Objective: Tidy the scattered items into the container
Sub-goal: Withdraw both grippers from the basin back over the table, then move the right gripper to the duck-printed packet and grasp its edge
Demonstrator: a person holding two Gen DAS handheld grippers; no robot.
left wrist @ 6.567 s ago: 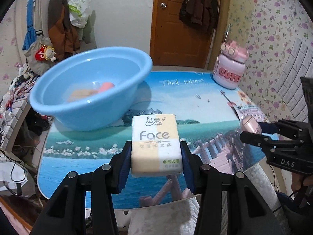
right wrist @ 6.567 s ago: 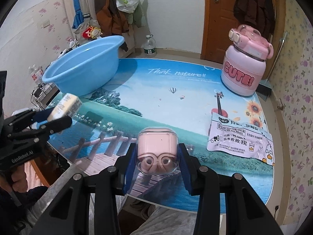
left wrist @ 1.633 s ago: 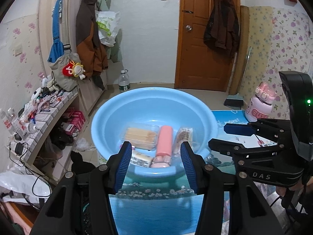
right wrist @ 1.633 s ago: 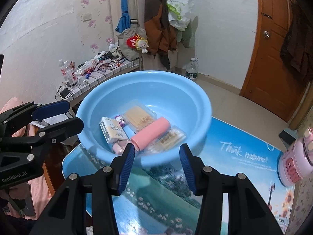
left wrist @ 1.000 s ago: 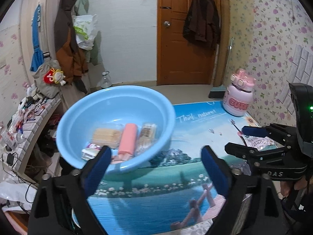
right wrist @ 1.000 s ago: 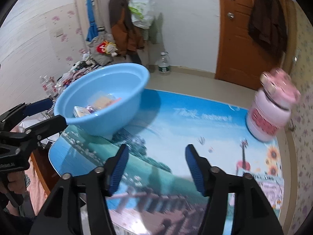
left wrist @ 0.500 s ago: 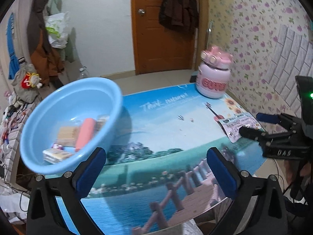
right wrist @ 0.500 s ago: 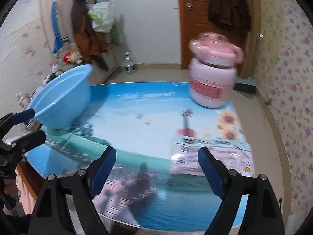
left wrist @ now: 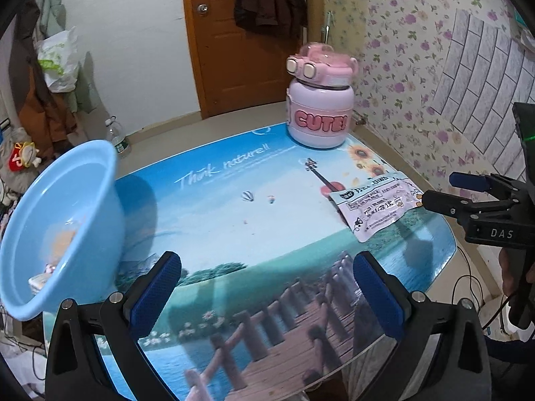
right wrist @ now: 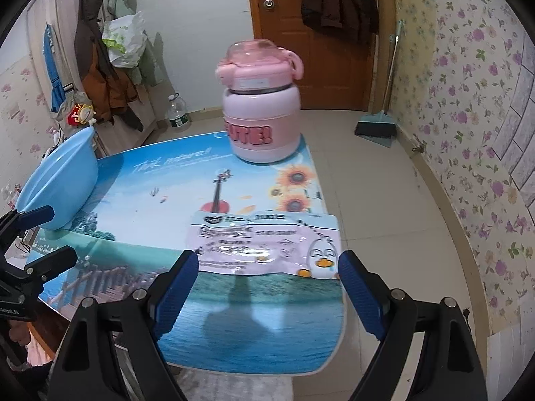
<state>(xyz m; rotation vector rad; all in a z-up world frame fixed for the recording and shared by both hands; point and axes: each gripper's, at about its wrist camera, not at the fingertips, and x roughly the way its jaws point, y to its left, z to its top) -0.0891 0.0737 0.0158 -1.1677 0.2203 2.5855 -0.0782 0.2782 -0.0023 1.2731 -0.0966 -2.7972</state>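
A pale pink snack packet (right wrist: 264,244) with a duck print lies flat near the table's right edge, also in the left wrist view (left wrist: 378,210). My right gripper (right wrist: 269,260) hovers just before it, open and empty, the packet lying beyond its blue pads. It shows from the side in the left wrist view (left wrist: 441,193). My left gripper (left wrist: 265,267) is open and empty above the table's front. The blue basin (left wrist: 67,217) sits at the left edge, holding several items, mostly hidden by its wall.
A large pink jug (right wrist: 260,107) marked CUTE stands at the table's (right wrist: 234,317) far end. The scenic tabletop (left wrist: 234,183) has rounded edges. A dustpan (right wrist: 376,127) leans by the door, a water bottle (right wrist: 175,112) stands on the floor, and coats hang at left.
Both views have swung right, away from the basin towards the packet and jug. Both grippers' jaws have spread wider and stay empty. The tissue pack and pink case held earlier now lie in the basin.
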